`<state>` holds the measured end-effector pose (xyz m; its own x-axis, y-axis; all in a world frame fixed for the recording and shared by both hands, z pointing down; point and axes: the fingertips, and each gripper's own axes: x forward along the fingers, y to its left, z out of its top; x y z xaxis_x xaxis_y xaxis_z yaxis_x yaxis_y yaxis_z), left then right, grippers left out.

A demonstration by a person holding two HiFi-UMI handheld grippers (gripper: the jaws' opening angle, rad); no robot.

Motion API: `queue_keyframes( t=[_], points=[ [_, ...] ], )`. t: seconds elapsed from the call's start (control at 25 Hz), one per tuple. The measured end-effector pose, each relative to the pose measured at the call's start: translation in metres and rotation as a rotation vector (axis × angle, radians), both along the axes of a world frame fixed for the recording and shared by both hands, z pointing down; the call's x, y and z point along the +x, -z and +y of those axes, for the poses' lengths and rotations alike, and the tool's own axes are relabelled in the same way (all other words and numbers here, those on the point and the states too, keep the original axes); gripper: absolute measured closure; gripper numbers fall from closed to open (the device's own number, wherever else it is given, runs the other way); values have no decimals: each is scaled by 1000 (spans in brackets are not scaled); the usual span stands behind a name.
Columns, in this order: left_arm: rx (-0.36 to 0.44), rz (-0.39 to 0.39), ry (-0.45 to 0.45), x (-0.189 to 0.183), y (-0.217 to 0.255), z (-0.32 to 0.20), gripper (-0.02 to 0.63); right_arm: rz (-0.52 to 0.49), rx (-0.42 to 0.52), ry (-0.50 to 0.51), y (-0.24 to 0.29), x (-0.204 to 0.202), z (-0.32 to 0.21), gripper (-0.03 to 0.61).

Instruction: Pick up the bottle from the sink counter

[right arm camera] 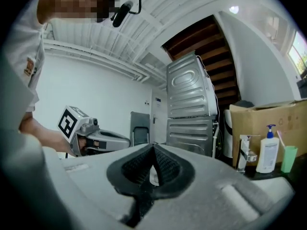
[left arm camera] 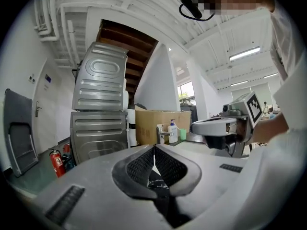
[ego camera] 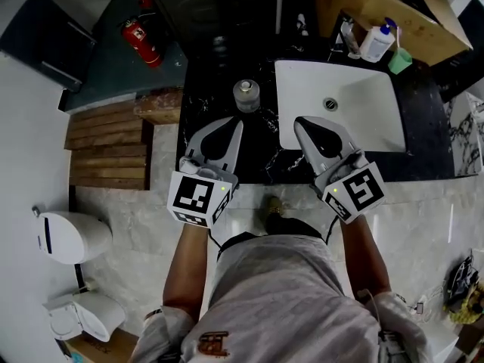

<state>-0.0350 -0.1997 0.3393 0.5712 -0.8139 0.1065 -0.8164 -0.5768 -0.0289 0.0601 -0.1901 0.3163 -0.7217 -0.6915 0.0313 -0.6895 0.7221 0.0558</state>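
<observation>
The bottle [ego camera: 246, 94], clear with a pale cap, stands upright on the black sink counter [ego camera: 219, 74], just left of the white basin [ego camera: 363, 123]. My left gripper [ego camera: 238, 124] hovers near the counter's front edge, a short way in front of the bottle, shut with nothing in it. My right gripper [ego camera: 299, 121] is held beside it over the basin's front left corner, also shut and empty. In the left gripper view the left gripper's [left arm camera: 154, 148] pads meet at the tip. The right gripper view shows the same for the right gripper [right arm camera: 153, 147]. Neither gripper view shows the bottle.
A white soap dispenser [ego camera: 376, 42] and a green cup [ego camera: 400, 60] stand behind the basin near the tap [ego camera: 349, 38], in front of a cardboard box [ego camera: 386, 6]. A stacked grey machine [left arm camera: 100, 114] rises behind the counter. A red fire extinguisher [ego camera: 142, 40] lies on the floor at left.
</observation>
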Motion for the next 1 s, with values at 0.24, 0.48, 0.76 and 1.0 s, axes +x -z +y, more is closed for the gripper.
queue_keyframes(
  t=[0.24,0.48,0.76,1.0],
  points=[
    [-54,-26,59,3,-21,-32,584,-4,-23,46,-8,4,-29,577],
    [-100,-49,54,2,-35,-58,437,2,-47,63,-15,-2,-41,577],
    [-181,-108,2,5,-65,-85,278,12,-64,34,-21,-8,-55,577],
    [-246,-143,-46,10,-92,-108,225,12,-81,-2,-27,-11,-66,577]
  ],
)
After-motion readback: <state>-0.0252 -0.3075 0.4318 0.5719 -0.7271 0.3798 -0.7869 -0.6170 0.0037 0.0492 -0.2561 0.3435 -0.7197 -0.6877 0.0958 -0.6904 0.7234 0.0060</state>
